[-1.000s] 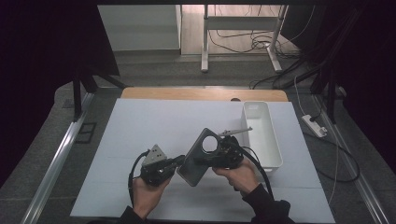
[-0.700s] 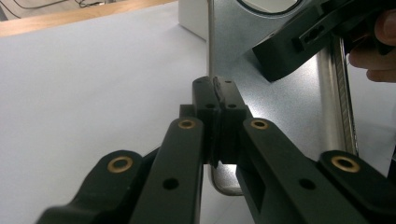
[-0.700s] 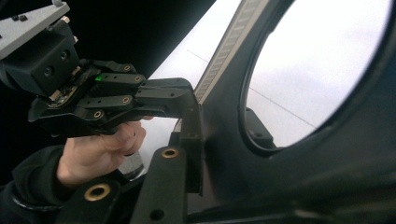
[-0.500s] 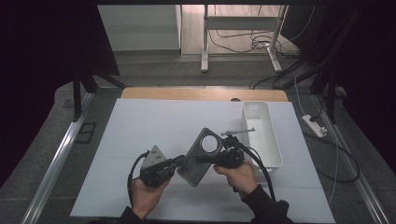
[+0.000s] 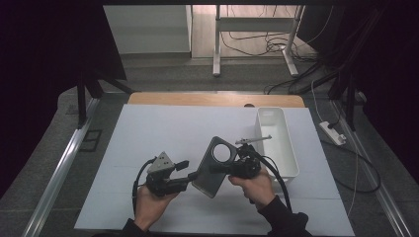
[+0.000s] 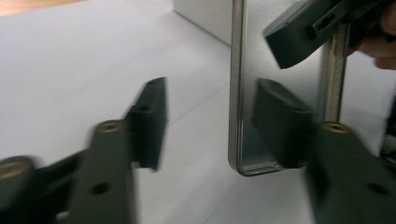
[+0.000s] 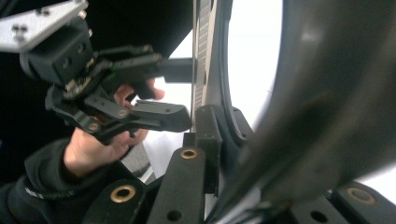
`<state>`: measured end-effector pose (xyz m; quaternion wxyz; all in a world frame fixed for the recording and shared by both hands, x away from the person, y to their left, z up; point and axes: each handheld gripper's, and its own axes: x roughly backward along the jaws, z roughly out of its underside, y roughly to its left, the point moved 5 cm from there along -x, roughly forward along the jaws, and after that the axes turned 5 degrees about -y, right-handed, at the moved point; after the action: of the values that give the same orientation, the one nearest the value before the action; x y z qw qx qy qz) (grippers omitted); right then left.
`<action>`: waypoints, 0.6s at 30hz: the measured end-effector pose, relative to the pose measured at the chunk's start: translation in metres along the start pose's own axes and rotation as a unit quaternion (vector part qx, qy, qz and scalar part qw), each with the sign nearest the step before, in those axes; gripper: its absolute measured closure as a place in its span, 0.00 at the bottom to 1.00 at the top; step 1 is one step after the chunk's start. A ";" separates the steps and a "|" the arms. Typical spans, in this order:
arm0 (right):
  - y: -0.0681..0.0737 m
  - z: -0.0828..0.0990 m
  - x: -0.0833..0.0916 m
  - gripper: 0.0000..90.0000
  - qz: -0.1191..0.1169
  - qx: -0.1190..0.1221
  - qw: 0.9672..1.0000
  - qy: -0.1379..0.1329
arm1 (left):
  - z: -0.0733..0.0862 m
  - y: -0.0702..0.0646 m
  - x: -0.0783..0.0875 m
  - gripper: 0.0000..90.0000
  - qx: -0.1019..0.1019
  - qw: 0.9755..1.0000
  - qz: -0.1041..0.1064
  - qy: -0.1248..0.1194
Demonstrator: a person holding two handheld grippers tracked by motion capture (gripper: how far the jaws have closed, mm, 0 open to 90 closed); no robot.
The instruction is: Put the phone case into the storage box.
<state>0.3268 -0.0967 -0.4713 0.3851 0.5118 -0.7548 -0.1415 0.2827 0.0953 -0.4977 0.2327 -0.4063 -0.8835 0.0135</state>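
Note:
A flat grey phone (image 5: 216,166) with a round camera ring is held tilted above the white table sheet (image 5: 163,133) between the two hands. My right gripper (image 5: 218,168) comes in from the right, and its jaws have just closed onto the phone's edge (image 7: 201,51). They pinch the slab in the right gripper view, where my right gripper (image 7: 219,140) sees it edge-on. My left gripper (image 5: 190,171) is at the phone's lower left corner. Its jaws have just been opening. In the left gripper view the left gripper (image 6: 212,126) is open, with the phone's metal rim (image 6: 236,93) between the parted pads.
A white rectangular tray (image 5: 289,148) stands to the right of the hands, with a small metal tool (image 5: 253,140) lying across its left rim. A wooden strip (image 5: 197,99) borders the table's far edge. Cables (image 5: 360,168) trail on the floor at the right.
The left gripper's jaws have opened off the phone's lower corner. The right gripper has closed on the phone, which has hardly moved.

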 end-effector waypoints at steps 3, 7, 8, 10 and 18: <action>0.001 0.001 0.003 0.95 0.002 0.024 1.000 0.005 | 0.000 0.003 0.002 0.28 0.007 1.000 0.018 0.003; 0.002 0.001 0.006 0.95 0.007 0.056 0.998 0.013 | 0.002 0.008 0.003 0.14 0.017 0.999 0.039 0.018; 0.002 0.001 0.007 0.95 0.009 0.065 0.998 0.013 | 0.004 0.009 0.003 0.10 0.020 0.999 0.045 0.023; 0.002 0.002 0.009 0.95 0.013 0.076 0.997 0.017 | 0.006 0.009 0.004 0.06 0.020 0.998 0.057 0.029; 0.005 0.004 0.011 0.95 0.016 0.121 0.992 0.029 | 0.013 0.004 0.000 0.00 0.010 0.993 0.105 0.051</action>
<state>0.3180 -0.1053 -0.4660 0.3445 0.5465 -0.7628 -0.0284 0.2801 0.1008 -0.5101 0.2788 -0.4946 -0.8228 0.0264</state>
